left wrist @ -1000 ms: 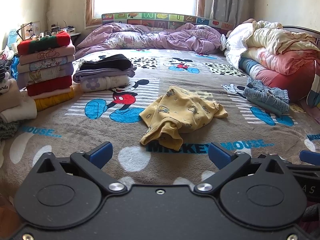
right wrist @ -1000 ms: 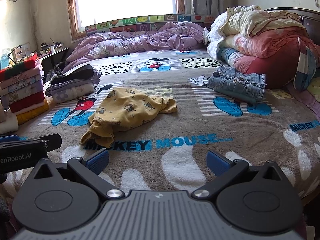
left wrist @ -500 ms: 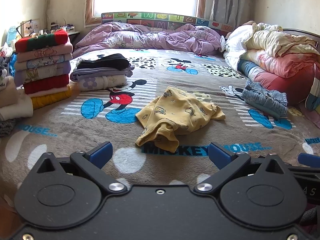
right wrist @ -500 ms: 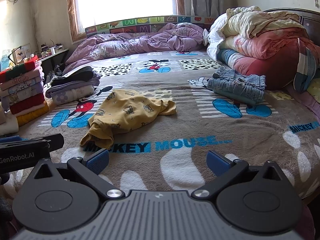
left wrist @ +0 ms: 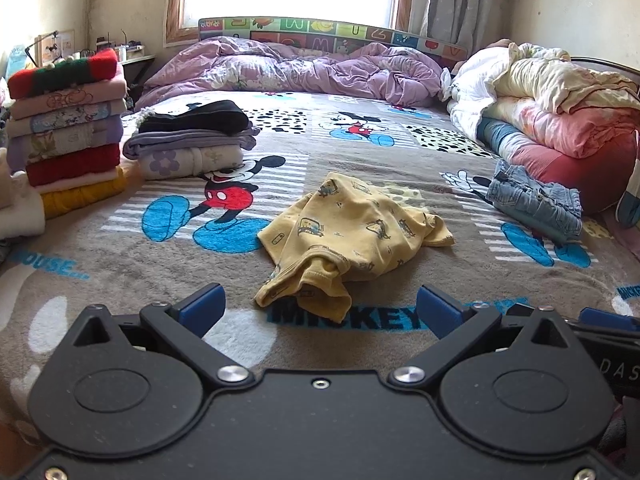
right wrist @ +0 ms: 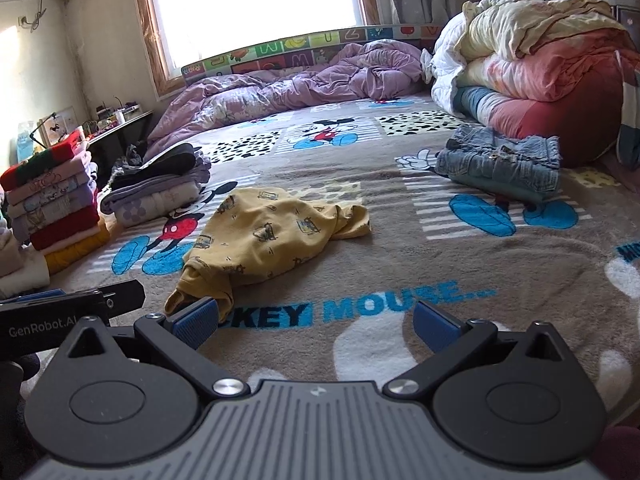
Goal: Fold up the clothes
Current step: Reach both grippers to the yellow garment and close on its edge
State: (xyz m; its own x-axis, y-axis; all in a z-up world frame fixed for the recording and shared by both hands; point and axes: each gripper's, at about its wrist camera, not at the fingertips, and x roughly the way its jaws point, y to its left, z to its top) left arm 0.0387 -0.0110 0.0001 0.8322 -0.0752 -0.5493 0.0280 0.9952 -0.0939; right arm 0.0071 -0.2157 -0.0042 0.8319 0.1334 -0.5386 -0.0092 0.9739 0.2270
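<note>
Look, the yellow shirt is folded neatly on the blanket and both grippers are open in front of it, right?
Not quite. The yellow shirt isn't folded; it lies crumpled in a loose heap on the blanket, as the left wrist view shows. The rest holds: the left gripper and right gripper are both open in front of it.

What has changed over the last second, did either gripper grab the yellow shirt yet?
No. Both the left gripper and right gripper moved forward toward the yellow shirt, which now looms larger. Both stay open, holding nothing. The shirt and folded stacks lie as before.
</note>
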